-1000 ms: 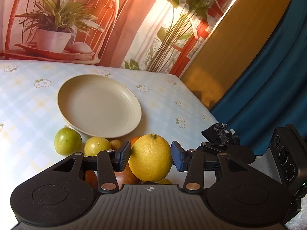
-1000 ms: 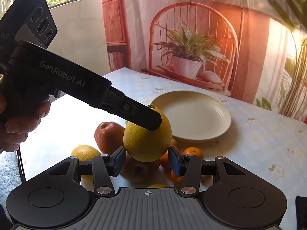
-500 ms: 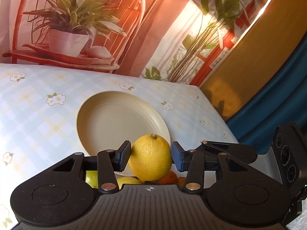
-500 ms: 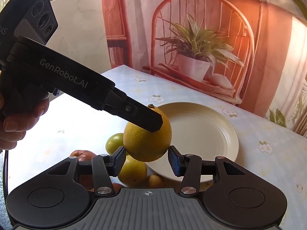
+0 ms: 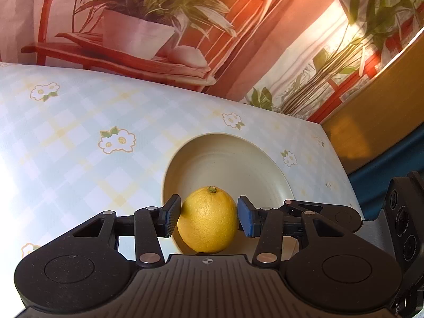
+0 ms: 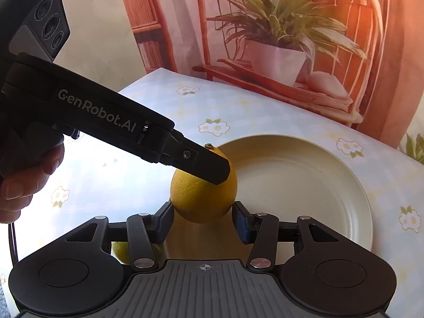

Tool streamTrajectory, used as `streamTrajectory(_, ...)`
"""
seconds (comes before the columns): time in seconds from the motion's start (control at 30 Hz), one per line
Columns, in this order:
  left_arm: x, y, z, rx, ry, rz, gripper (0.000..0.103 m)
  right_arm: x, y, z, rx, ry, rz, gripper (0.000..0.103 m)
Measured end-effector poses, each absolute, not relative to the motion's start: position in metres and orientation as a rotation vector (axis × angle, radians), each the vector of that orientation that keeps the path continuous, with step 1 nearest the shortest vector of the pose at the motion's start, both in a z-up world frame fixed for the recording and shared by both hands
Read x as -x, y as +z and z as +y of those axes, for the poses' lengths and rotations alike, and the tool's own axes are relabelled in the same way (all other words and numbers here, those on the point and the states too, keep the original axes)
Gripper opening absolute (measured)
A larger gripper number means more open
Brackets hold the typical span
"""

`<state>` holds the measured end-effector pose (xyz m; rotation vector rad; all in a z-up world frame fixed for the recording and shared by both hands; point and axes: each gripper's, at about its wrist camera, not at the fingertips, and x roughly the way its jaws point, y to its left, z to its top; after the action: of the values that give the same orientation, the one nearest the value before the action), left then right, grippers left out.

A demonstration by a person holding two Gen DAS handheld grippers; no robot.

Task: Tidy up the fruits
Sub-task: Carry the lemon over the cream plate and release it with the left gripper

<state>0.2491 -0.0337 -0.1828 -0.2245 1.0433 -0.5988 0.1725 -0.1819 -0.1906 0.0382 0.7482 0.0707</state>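
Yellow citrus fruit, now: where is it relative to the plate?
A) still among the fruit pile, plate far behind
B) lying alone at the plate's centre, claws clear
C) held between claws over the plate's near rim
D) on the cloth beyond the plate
C: the yellow citrus fruit sits between claw pads, the left claw pinching it, over the near rim of the cream plate.

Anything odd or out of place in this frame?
One oddity: both grippers flank the same round yellow citrus fruit. The left gripper pinches it over the cream round plate, while the right gripper brackets its underside; contact unclear. No spills or damage.
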Motion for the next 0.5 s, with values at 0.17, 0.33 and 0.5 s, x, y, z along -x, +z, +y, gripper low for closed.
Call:
streamTrajectory(0.17,-0.2564,-0.1880,-0.0346,0.223,-0.595,1.057,0.050,-0.1819,-0.1959,-0.1855,-0.060,0.068,0.767,0.045)
streamTrajectory(0.33,-0.2589,-0.1870,-0.0335,0.236,-0.577,1.048,0.049,-0.1838,-0.1953,-0.1895,-0.098,0.059,0.757,0.045)
streamTrajectory(0.5,-0.2570,-0.1832,-0.0377,0.193,-0.544,1.012,0.049,-0.1779,-0.1892,-0.1850,-0.083,0.022,0.736,0.045)
